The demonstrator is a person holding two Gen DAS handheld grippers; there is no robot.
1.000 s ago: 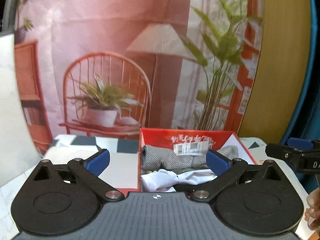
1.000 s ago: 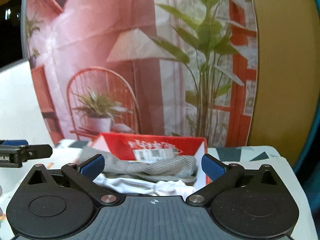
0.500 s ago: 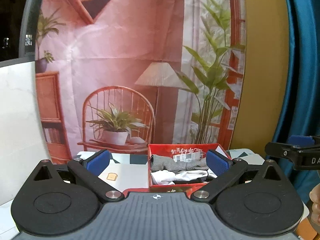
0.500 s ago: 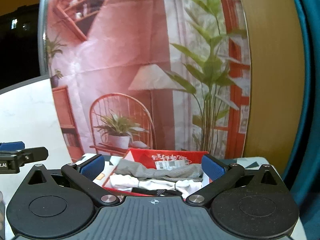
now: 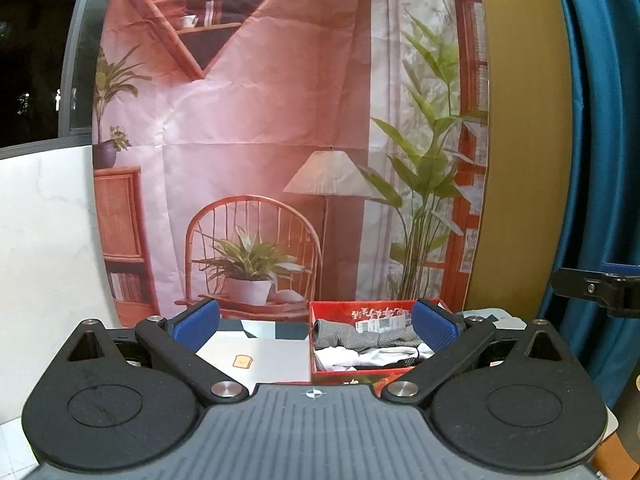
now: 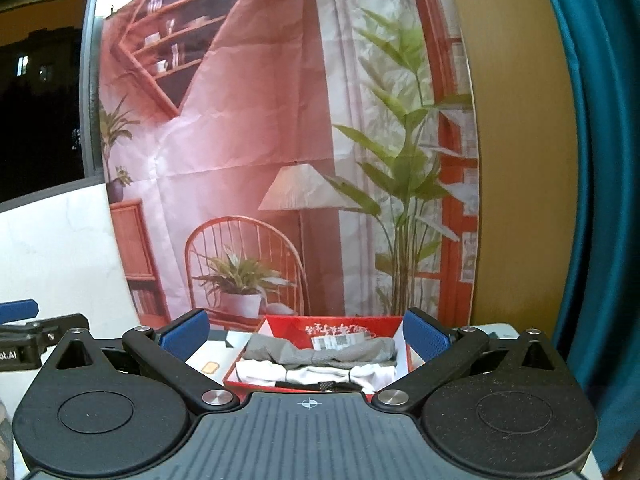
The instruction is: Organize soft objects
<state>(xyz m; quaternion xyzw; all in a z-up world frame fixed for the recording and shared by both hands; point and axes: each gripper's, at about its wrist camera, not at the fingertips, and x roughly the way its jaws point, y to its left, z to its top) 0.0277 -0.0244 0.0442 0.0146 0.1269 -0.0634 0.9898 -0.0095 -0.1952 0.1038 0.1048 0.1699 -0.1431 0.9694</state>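
Box: red box [image 6: 280, 330] holds grey cloth [image 6: 320, 354] and white cloth [image 6: 312, 373].
Grippers: left gripper [image 5: 314, 322], right gripper [image 6: 304, 330] spread wide, empty.
Progress: likely finished.

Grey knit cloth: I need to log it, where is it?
The grey knit cloth lies inside the red box, at its back, behind the white cloth.

Pulling both grippers back from the box

I've drawn my left gripper [image 5: 315, 325] and right gripper [image 6: 303, 335] away: the red box [image 5: 320, 374] of folded clothes [image 5: 362, 340] has shrunk toward 6 o'clock, and more backdrop [image 5: 280, 120] shows above.
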